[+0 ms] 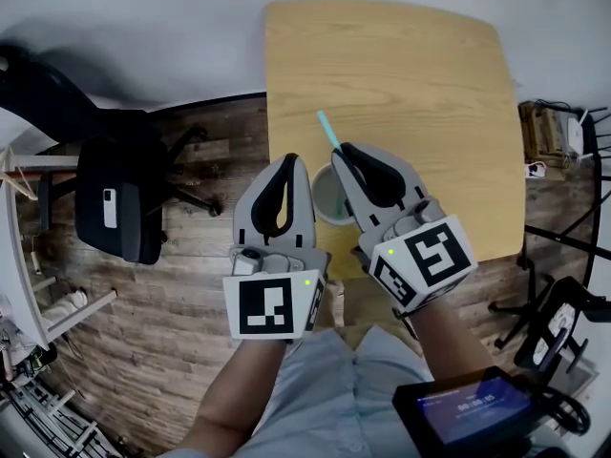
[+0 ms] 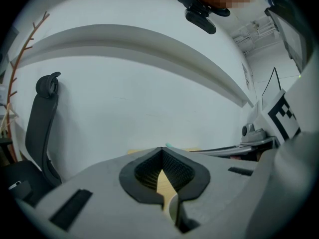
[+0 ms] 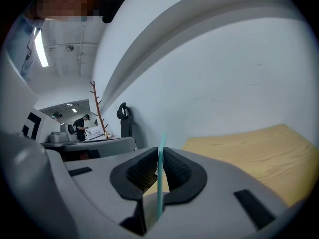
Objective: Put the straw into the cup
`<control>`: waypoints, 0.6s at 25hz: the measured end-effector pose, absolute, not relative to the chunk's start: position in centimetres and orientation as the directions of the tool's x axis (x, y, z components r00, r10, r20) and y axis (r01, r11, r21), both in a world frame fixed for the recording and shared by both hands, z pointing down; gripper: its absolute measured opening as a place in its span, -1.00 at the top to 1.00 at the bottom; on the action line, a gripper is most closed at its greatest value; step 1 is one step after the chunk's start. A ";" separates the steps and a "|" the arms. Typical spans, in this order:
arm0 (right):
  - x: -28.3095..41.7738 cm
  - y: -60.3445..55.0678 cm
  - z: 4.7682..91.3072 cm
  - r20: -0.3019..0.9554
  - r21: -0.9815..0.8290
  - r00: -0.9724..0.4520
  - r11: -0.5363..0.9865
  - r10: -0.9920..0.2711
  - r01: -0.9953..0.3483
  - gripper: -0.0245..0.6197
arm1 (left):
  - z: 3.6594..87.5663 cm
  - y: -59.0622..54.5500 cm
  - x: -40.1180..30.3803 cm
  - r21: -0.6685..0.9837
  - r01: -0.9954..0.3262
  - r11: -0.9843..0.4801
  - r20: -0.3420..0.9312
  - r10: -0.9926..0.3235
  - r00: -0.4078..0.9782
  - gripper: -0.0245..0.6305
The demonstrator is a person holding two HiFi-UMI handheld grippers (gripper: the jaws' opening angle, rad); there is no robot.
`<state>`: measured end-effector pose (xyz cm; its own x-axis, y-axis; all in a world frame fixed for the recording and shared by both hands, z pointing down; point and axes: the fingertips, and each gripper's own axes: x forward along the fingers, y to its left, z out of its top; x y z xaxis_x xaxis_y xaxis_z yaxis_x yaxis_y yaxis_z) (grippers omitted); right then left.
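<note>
A pale, round cup [image 1: 325, 198] stands near the front edge of the wooden table [image 1: 410, 84], between my two grippers. My right gripper [image 1: 346, 151] is shut on a teal straw [image 1: 327, 130], whose top end sticks out past the fingertips toward the far left. In the right gripper view the straw [image 3: 159, 183] runs upright between the right gripper's [image 3: 160, 151] closed pads, with the cup's pale rim below. My left gripper [image 1: 291, 160] sits just left of the cup. The left gripper [image 2: 160, 149] has its tips together and nothing visibly pinched. The straw's tip [image 2: 168, 145] peeks over it.
A black office chair [image 1: 119, 198] stands on the wood floor left of the table. A dark screen device [image 1: 463, 413] is at the bottom right, and boxes and cables [image 1: 549, 132] lie past the table's right edge. A coat rack [image 3: 97, 108] stands by the wall.
</note>
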<state>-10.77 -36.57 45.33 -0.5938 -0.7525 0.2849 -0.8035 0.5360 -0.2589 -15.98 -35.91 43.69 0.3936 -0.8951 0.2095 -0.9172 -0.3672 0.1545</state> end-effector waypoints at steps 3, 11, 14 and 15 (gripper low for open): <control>-10.5 -36.8 45.2 0.308 -0.257 -0.597 0.539 -0.741 -0.802 0.73 | 42.7 -36.1 -15.8 0.147 -0.915 -0.375 0.200 -0.895 0.398 0.93; -9.3 -37.3 42.1 0.272 -0.215 -0.562 0.520 -0.781 -0.827 0.70 | 39.7 -36.5 -15.6 0.139 -0.912 -0.385 0.153 -0.902 0.404 0.93; -8.8 -37.1 39.6 0.229 -0.195 -0.555 0.521 -0.800 -0.831 0.71 | 37.8 -36.2 -15.0 0.124 -0.910 -0.396 0.121 -0.904 0.410 0.93; -8.7 -36.9 38.6 0.211 -0.187 -0.553 0.522 -0.806 -0.832 0.71 | 37.1 -36.0 -14.8 0.118 -0.909 -0.400 0.108 -0.905 0.413 0.93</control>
<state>-8.75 -36.91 38.65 -0.5532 -0.8058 0.2113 -0.8321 0.5223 -0.1867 -14.84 -36.01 37.05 0.4126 -0.9045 0.1076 -0.9087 -0.4004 0.1184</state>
